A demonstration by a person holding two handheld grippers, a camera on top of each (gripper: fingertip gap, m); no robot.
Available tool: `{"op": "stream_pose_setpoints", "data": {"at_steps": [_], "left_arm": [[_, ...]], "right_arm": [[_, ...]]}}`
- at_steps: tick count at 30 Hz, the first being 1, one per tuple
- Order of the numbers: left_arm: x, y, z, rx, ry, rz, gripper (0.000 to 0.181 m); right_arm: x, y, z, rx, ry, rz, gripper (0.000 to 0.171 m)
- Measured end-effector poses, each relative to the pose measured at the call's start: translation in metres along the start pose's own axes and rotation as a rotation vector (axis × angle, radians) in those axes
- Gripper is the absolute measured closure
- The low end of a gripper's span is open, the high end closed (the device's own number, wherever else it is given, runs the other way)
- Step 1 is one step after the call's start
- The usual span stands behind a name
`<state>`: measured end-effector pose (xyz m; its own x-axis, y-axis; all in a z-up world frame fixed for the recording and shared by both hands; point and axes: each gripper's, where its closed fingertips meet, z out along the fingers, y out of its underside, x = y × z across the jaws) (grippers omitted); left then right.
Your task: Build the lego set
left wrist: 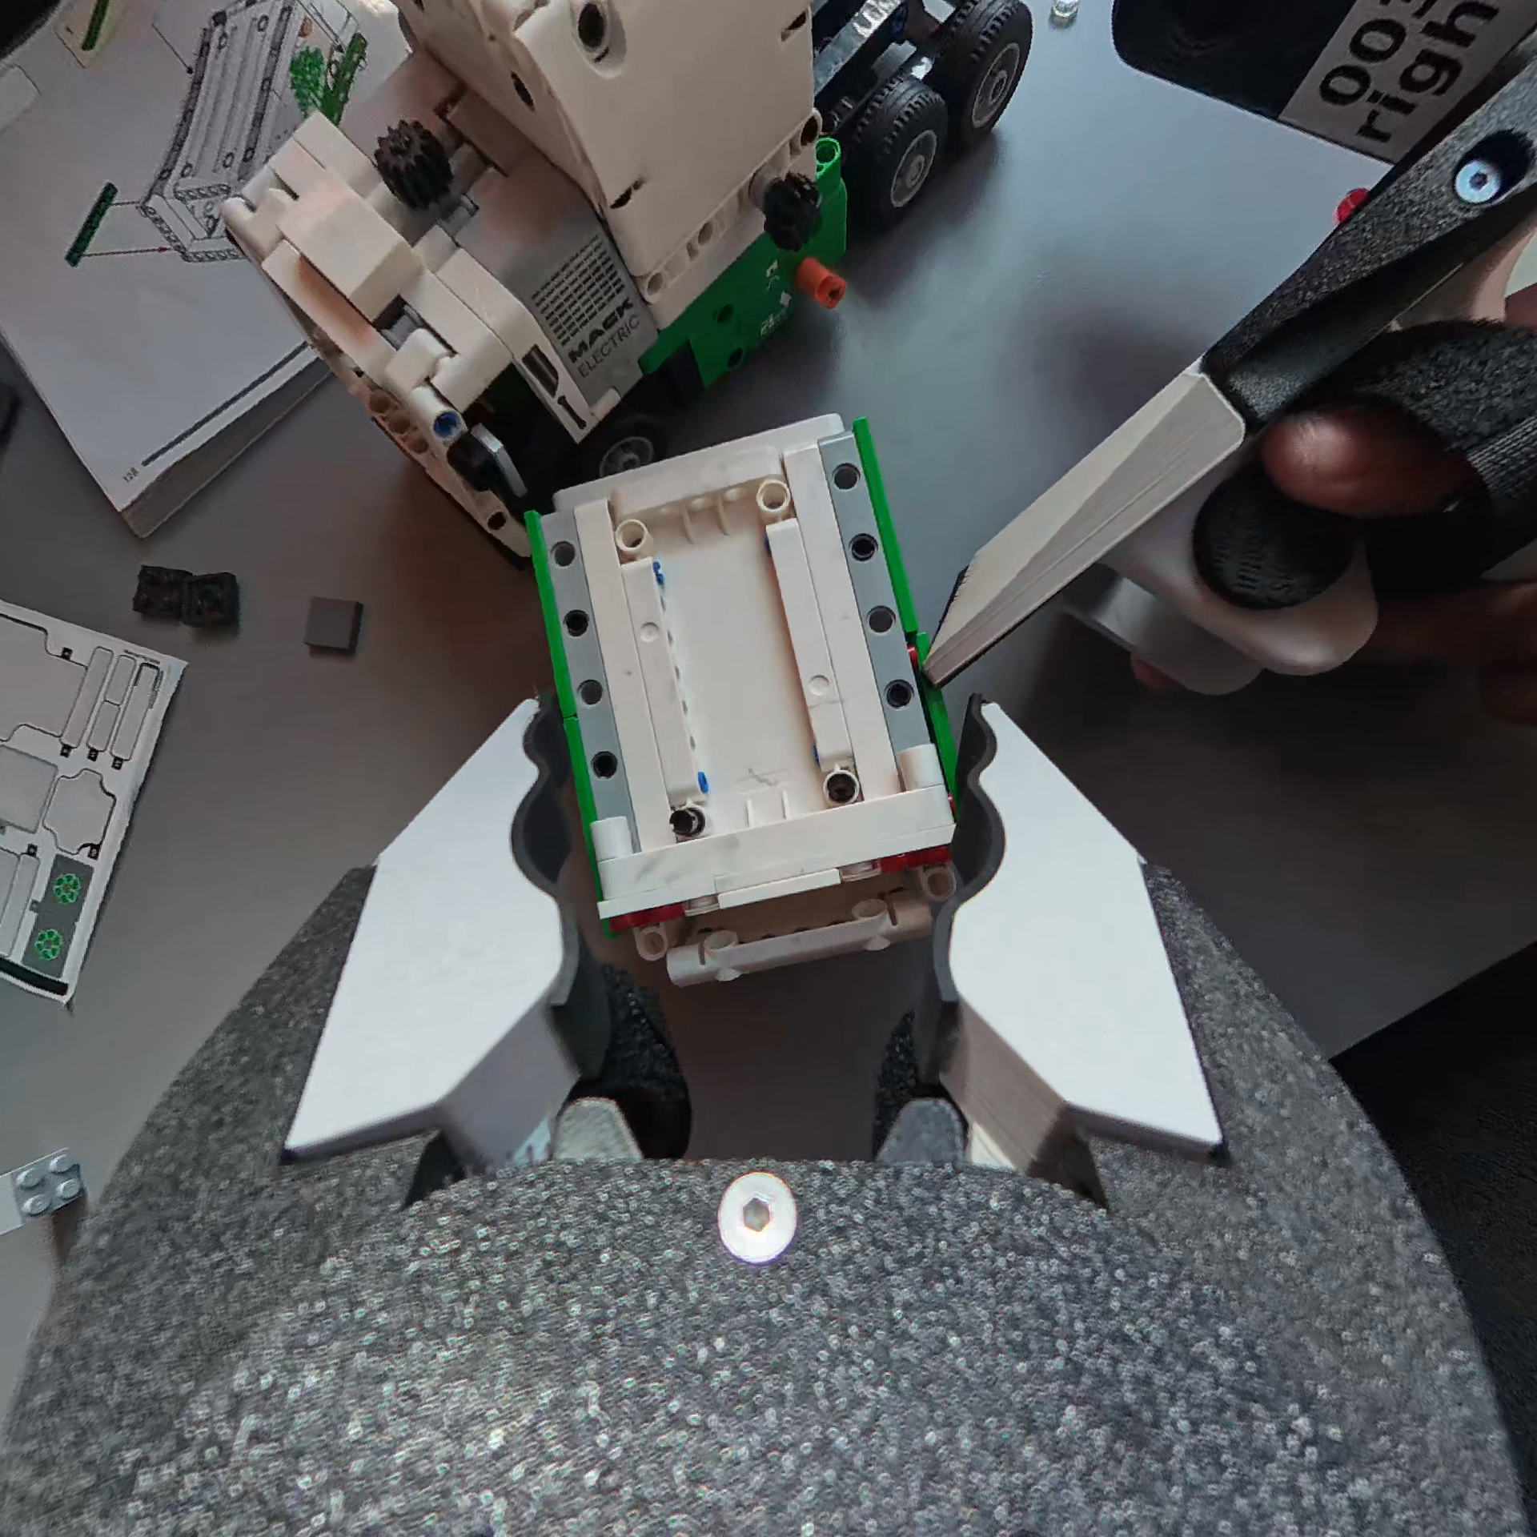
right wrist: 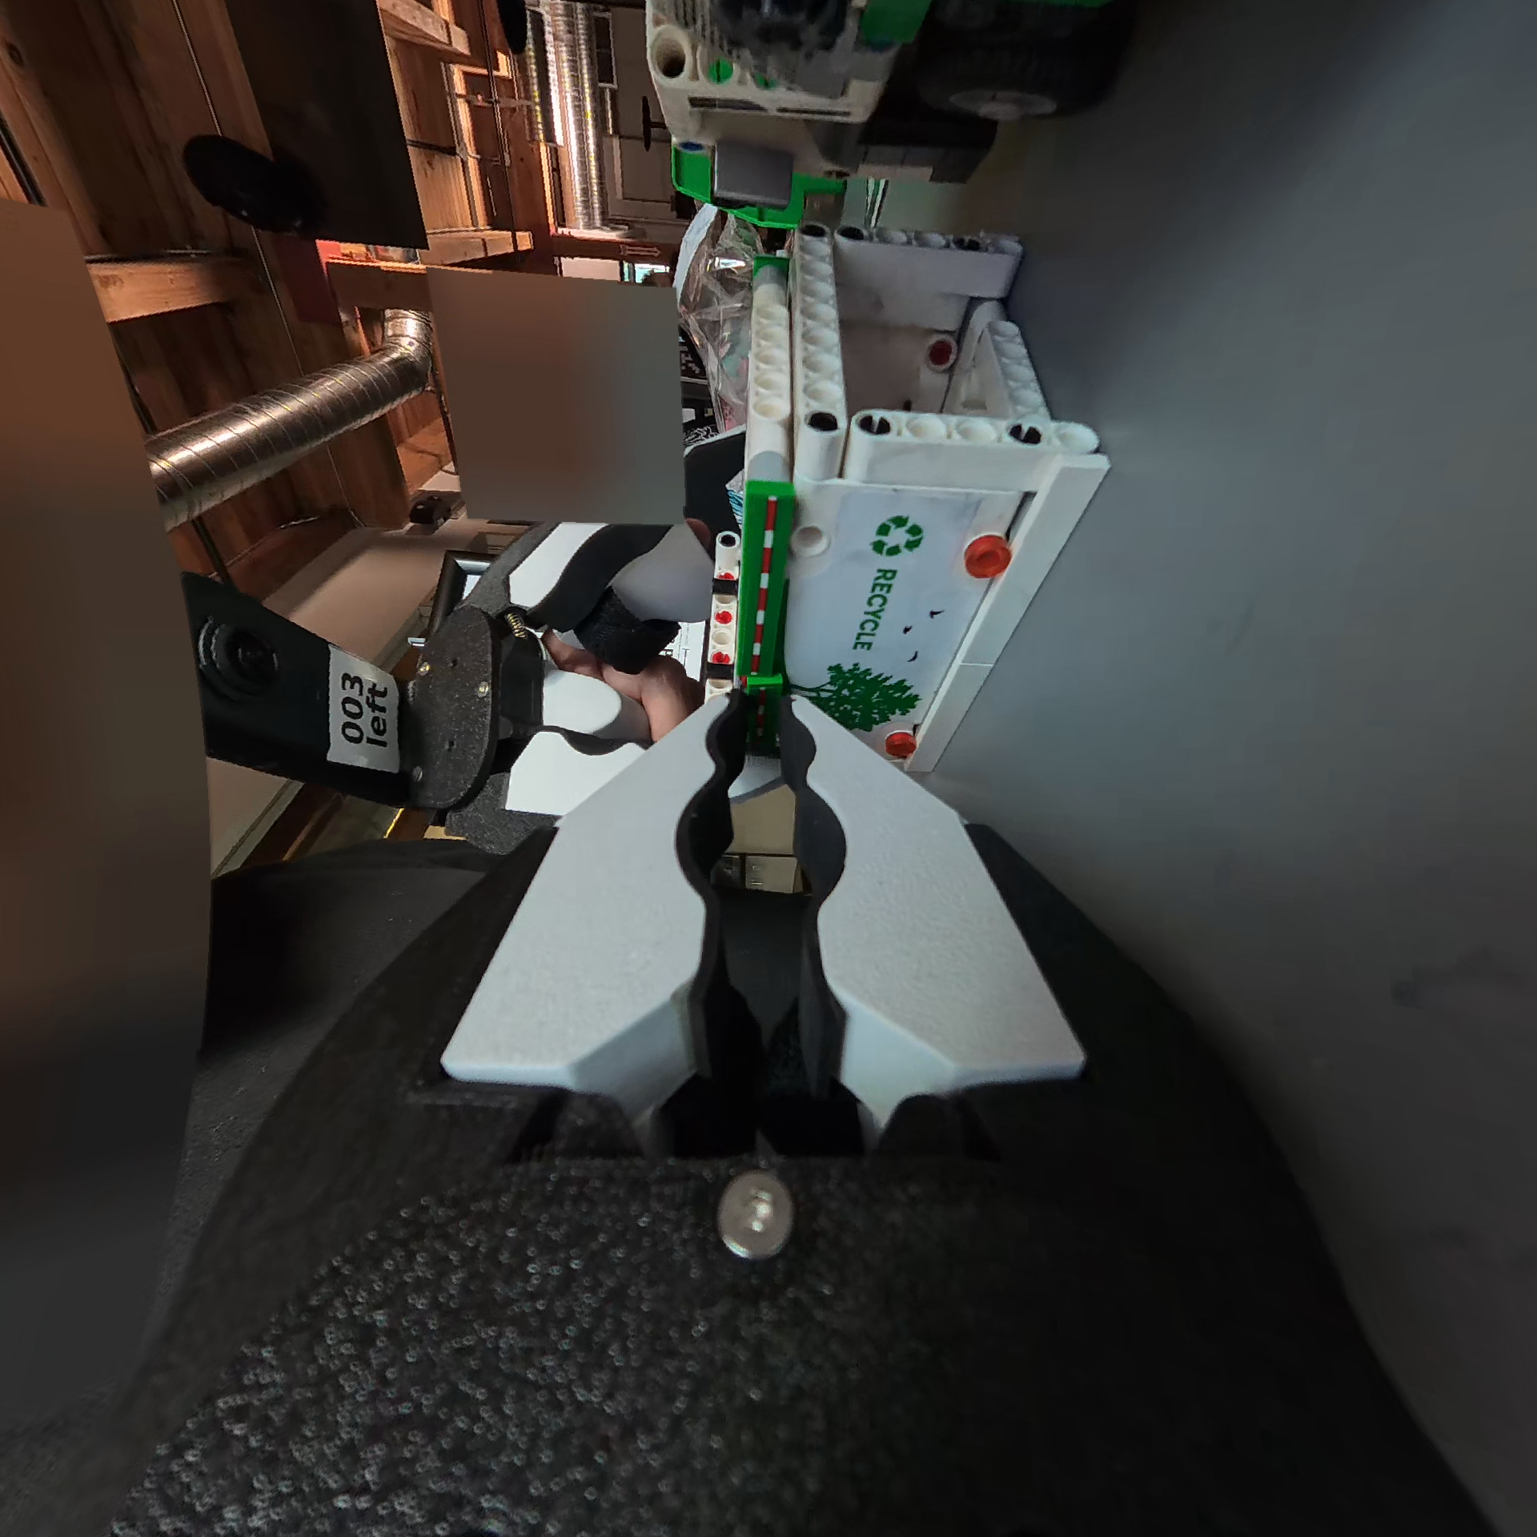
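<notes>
A: State the position of the white-and-green lego container body [left wrist: 740, 665].

B: It rests on the grey bench [left wrist: 1123, 832], open framework facing up, just in front of the lego truck [left wrist: 582, 233], whose white cab is tipped forward.

A: Left claw [left wrist: 753, 823] condition?

B: Its fingers stand apart on either side of the container's near end. The pads [left wrist: 541, 798] lie just beside the green side strips; firm contact cannot be confirmed.

A: Right claw [right wrist: 758, 732]?

B: Nearly closed, with its tips pinched on the green edge strip [right wrist: 761, 582] that carries a red-and-white stripe, on the container's right side.

A: Other items on the bench?

B: An instruction booklet [left wrist: 158, 274] at the far left, a sticker sheet [left wrist: 66, 790] at the left, two black connector pieces [left wrist: 187, 595], a dark grey square tile [left wrist: 334, 624] and a light grey stud plate [left wrist: 42, 1185].
</notes>
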<state>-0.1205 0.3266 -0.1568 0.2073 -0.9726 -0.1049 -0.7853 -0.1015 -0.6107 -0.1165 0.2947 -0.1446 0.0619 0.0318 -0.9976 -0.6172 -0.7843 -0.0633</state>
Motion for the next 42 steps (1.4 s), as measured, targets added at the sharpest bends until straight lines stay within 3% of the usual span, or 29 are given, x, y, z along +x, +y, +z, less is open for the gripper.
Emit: {"op": "stream_pose_setpoints", "data": {"at_steps": [42], "left_arm": [[0.0006, -0.0024, -0.0012, -0.016, -0.051, -0.017, 0.093]], "right_arm": [[-0.0019, -0.0027, -0.0019, 0.036, -0.062, 0.088, 0.165]]}}
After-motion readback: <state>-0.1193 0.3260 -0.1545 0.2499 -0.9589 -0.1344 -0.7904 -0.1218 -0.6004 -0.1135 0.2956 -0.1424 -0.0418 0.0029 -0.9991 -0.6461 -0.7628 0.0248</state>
